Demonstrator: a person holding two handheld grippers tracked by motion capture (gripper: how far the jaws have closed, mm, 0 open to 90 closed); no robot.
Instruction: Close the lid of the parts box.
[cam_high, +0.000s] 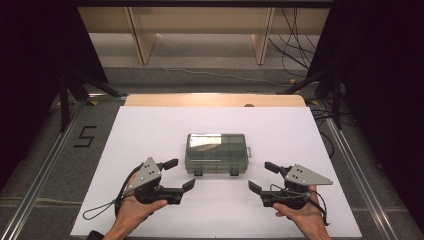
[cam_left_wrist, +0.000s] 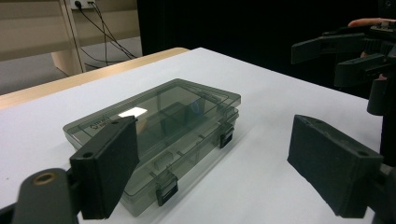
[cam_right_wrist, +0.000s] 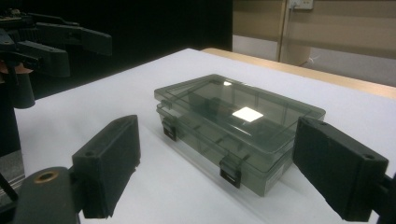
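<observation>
A smoky clear plastic compartment box (cam_high: 217, 153) lies shut in the middle of the white table, its two dark latches facing me. My left gripper (cam_high: 180, 174) sits open to the box's near left, nothing between its jaws. My right gripper (cam_high: 262, 176) stands open at the box's near right, also holding nothing. In the left gripper view the box (cam_left_wrist: 159, 128) lies just beyond my left gripper (cam_left_wrist: 219, 170), with the right gripper (cam_left_wrist: 343, 53) farther off. The right gripper view shows the box (cam_right_wrist: 238, 126) ahead of my right gripper (cam_right_wrist: 233, 175), and the left gripper (cam_right_wrist: 70, 51) at upper left.
The white sheet (cam_high: 150, 125) covers a wooden table (cam_high: 215, 100). Dark stands and cables sit on the floor beyond, with shelving legs (cam_high: 140, 35) at the back. A "5" mark (cam_high: 85, 136) lies on the floor at left.
</observation>
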